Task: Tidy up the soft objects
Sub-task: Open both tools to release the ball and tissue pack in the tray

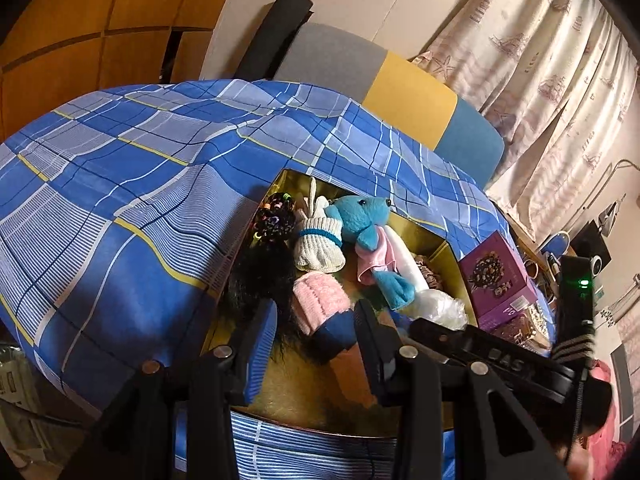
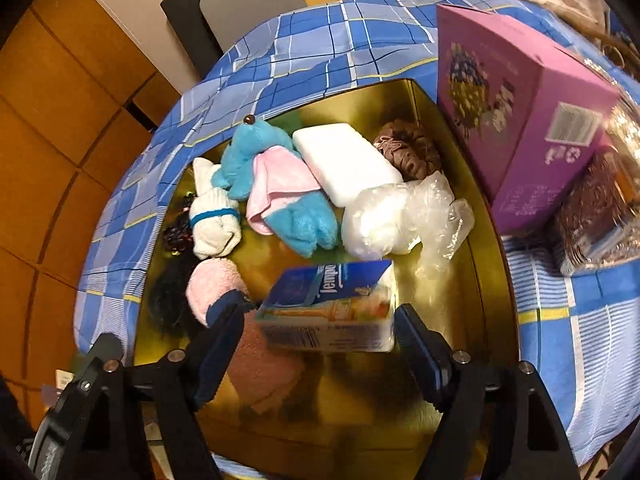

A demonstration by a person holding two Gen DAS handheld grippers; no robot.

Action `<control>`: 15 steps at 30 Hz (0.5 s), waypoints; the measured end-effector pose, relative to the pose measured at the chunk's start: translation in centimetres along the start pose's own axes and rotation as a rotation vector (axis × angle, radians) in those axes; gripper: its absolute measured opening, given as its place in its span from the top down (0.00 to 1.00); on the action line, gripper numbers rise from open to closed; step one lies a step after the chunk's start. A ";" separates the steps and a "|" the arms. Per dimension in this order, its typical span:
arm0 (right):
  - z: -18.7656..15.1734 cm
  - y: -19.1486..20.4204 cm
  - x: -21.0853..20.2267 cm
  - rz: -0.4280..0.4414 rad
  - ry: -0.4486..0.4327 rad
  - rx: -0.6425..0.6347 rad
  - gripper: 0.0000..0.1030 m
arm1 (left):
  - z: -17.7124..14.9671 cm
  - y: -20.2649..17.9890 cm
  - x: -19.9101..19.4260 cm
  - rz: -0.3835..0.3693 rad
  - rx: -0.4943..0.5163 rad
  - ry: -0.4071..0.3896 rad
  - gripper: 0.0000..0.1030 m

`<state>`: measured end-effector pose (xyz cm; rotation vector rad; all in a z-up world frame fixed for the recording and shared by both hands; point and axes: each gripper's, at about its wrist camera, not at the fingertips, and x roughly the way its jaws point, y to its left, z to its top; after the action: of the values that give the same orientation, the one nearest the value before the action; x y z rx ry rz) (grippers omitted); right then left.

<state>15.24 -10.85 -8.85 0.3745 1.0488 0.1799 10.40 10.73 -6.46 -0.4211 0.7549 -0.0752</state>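
Left wrist view: the left gripper (image 1: 316, 334) was held partly open, low over the near end of the gold tin (image 1: 460, 264); between its fingers lay the pink-and-navy fluffy sock (image 1: 320, 306), with black hair (image 1: 260, 272) by the left finger, though whether the pads pressed on either could not be told. Ahead of the fingertips were catalogued a white sock bundle (image 1: 320, 244) and a blue plush toy (image 1: 360, 216); the purple box (image 1: 500, 280) stood to the right, outside the tin. Right wrist view: the right gripper (image 2: 320, 320) was held wide, the tissue pack (image 2: 328, 308) lying between its fingers over the tin's floor, a gap being visible at the right pad; contact at the left pad could not be made out. Beyond the pack a clear plastic bag (image 2: 400, 220) and a white sponge (image 2: 344, 160) were noted. Judged good practice: the pack should be let settle flat in the bare near floor, then the fingers lifted straight away without dragging the sock just left of them.
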 end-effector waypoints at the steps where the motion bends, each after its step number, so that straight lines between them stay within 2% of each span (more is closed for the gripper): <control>1: -0.1 0.0 -0.4 0.005 -0.007 -0.008 0.24 | 0.0 0.0 0.1 -0.004 -0.001 0.004 0.61; 9: -1.0 0.2 -4.9 0.137 -0.153 -0.070 0.23 | -0.5 -0.5 0.2 -0.022 0.008 0.014 0.61; 15: -1.3 0.4 -9.2 0.187 -0.340 -0.146 0.21 | -0.7 -1.8 -0.3 -0.071 0.034 0.001 0.61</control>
<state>9.59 -13.14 -1.78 0.3556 0.6611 0.3456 9.81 8.95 -6.01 -0.4151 0.7387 -0.1549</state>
